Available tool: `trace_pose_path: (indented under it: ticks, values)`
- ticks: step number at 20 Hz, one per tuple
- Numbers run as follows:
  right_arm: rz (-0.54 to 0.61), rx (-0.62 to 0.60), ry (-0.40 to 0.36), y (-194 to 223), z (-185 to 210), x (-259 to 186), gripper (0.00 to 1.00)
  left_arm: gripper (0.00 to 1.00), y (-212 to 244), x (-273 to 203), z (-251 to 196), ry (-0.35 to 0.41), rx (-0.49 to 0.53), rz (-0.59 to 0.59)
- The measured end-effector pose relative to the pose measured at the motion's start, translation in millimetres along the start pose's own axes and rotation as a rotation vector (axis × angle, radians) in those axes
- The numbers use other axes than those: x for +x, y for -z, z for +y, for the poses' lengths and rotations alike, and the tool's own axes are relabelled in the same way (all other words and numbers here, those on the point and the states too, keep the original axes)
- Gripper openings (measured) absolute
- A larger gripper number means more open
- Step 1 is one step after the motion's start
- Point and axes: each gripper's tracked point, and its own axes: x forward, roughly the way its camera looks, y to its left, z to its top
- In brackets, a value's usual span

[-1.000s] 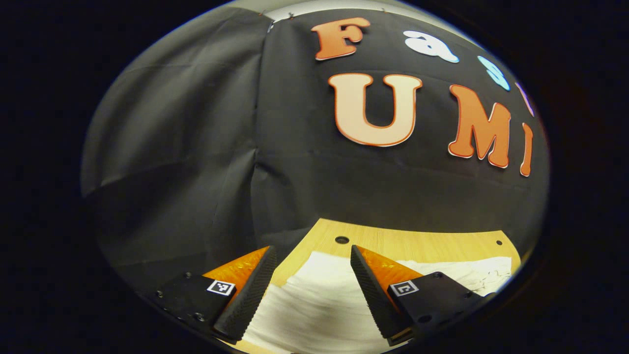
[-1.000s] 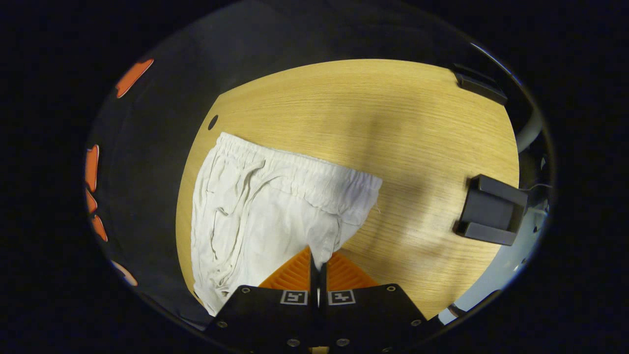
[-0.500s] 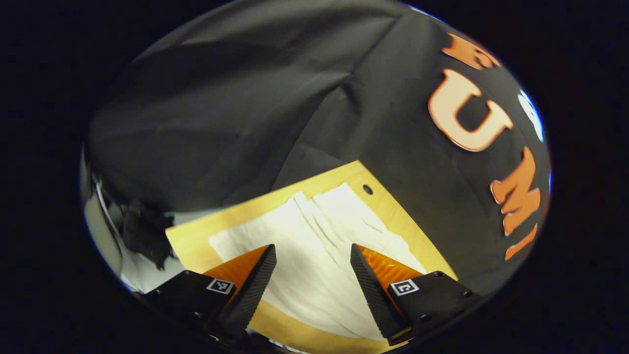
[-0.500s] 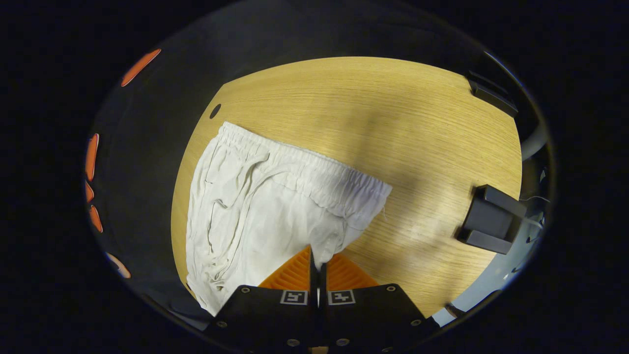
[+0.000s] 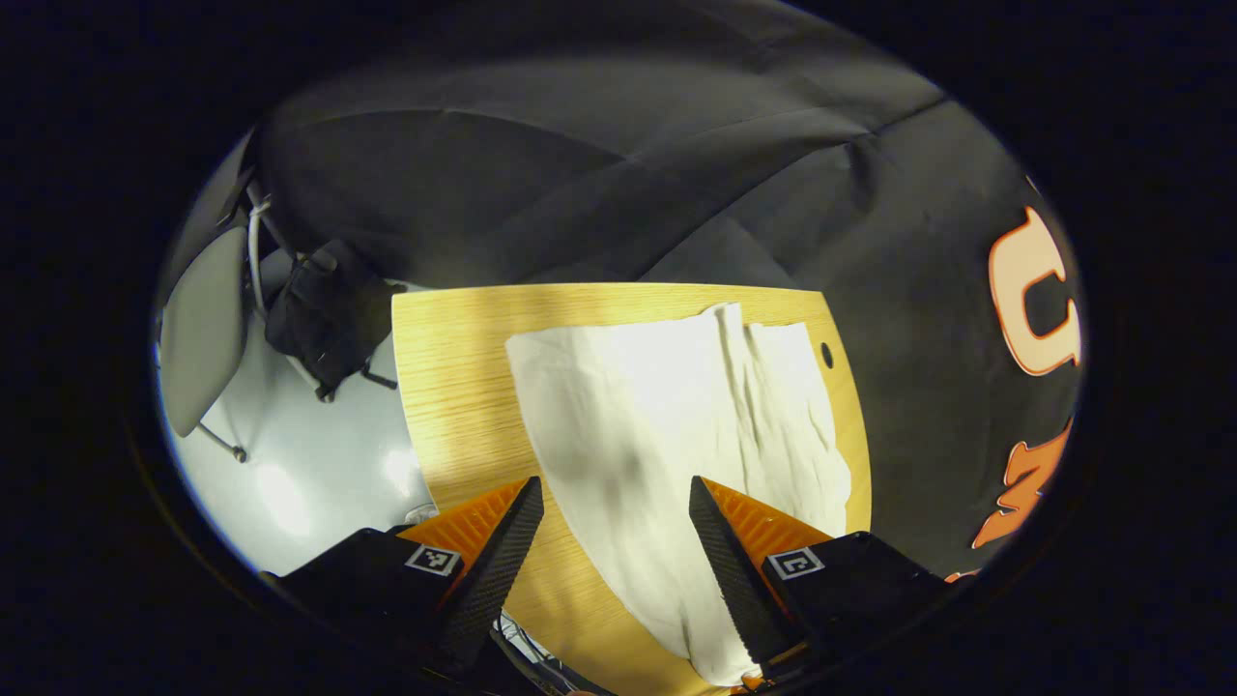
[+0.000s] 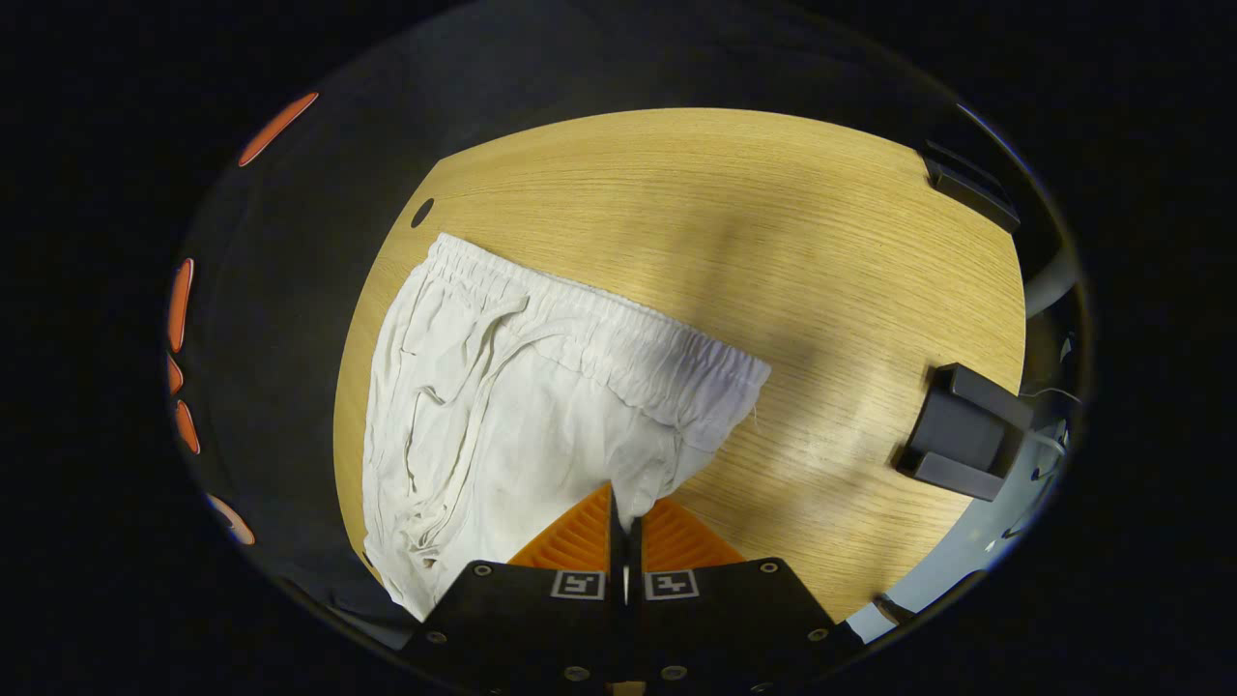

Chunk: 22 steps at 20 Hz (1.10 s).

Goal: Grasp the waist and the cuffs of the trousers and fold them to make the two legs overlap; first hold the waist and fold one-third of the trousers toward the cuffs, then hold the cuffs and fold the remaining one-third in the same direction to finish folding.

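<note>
White trousers [image 5: 667,406] lie flat on the wooden table [image 5: 454,387], their legs stretching away from me in the left gripper view. My left gripper [image 5: 614,493] hangs open above the near part of the cloth, with nothing between its fingers. In the right gripper view the trousers [image 6: 522,406] show their elastic waistband [image 6: 599,338] and drawstring, lying at the left of the table [image 6: 754,222]. My right gripper [image 6: 623,503] is shut on a fold of the trousers' cloth just below the waistband's right end.
Two black holders [image 6: 962,430] [image 6: 966,184] sit at the table's right edge. A small hole [image 6: 421,213] marks the table corner near the waist. Beyond the table's left edge are pale floor [image 5: 290,464], a grey chair [image 5: 203,329] and a dark bundle [image 5: 329,309].
The left gripper view has swung from the booth wall down and left onto the table and the trouser legs, still open. The right gripper has stayed shut on the cloth, hardly moving.
</note>
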Motion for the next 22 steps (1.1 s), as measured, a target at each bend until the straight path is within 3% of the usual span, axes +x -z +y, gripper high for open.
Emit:
trace_pose_path:
  ticks: [2, 8, 11, 17, 20, 21, 22]
  values:
    - [0.002, 0.006, 0.001, -0.1, 0.0, 0.5, 0.01, 1.0, -0.4, 1.5, -1.1, -0.019, -0.023, 0.01]
    - [0.002, 0.025, 0.01, -0.6, -0.3, 0.2, 0.01, 0.99, 3.1, 2.9, -3.0, -0.043, -0.055, 0.037]
    - [-0.002, 0.024, 0.015, -0.1, 0.1, 0.4, 0.01, 0.96, 1.1, 3.1, -2.7, -0.039, -0.042, 0.029]
    - [-0.003, 0.033, 0.016, -0.1, -0.1, -0.3, 0.01, 0.98, -1.8, 4.2, -7.7, -0.007, -0.038, 0.013]
    - [-0.001, 0.031, 0.009, 0.0, 0.2, 0.8, 0.01, 0.89, -0.6, 3.1, -9.4, -0.01, -0.035, 0.027]
    - [-0.001, 0.03, 0.008, 0.1, 0.3, 0.2, 0.01, 0.81, -0.4, 2.7, -10.7, -0.004, -0.035, 0.026]
    - [0.0, 0.03, 0.008, -0.4, 0.1, 0.2, 0.01, 0.64, 1.2, 8.9, -6.8, -0.019, -0.043, 0.033]
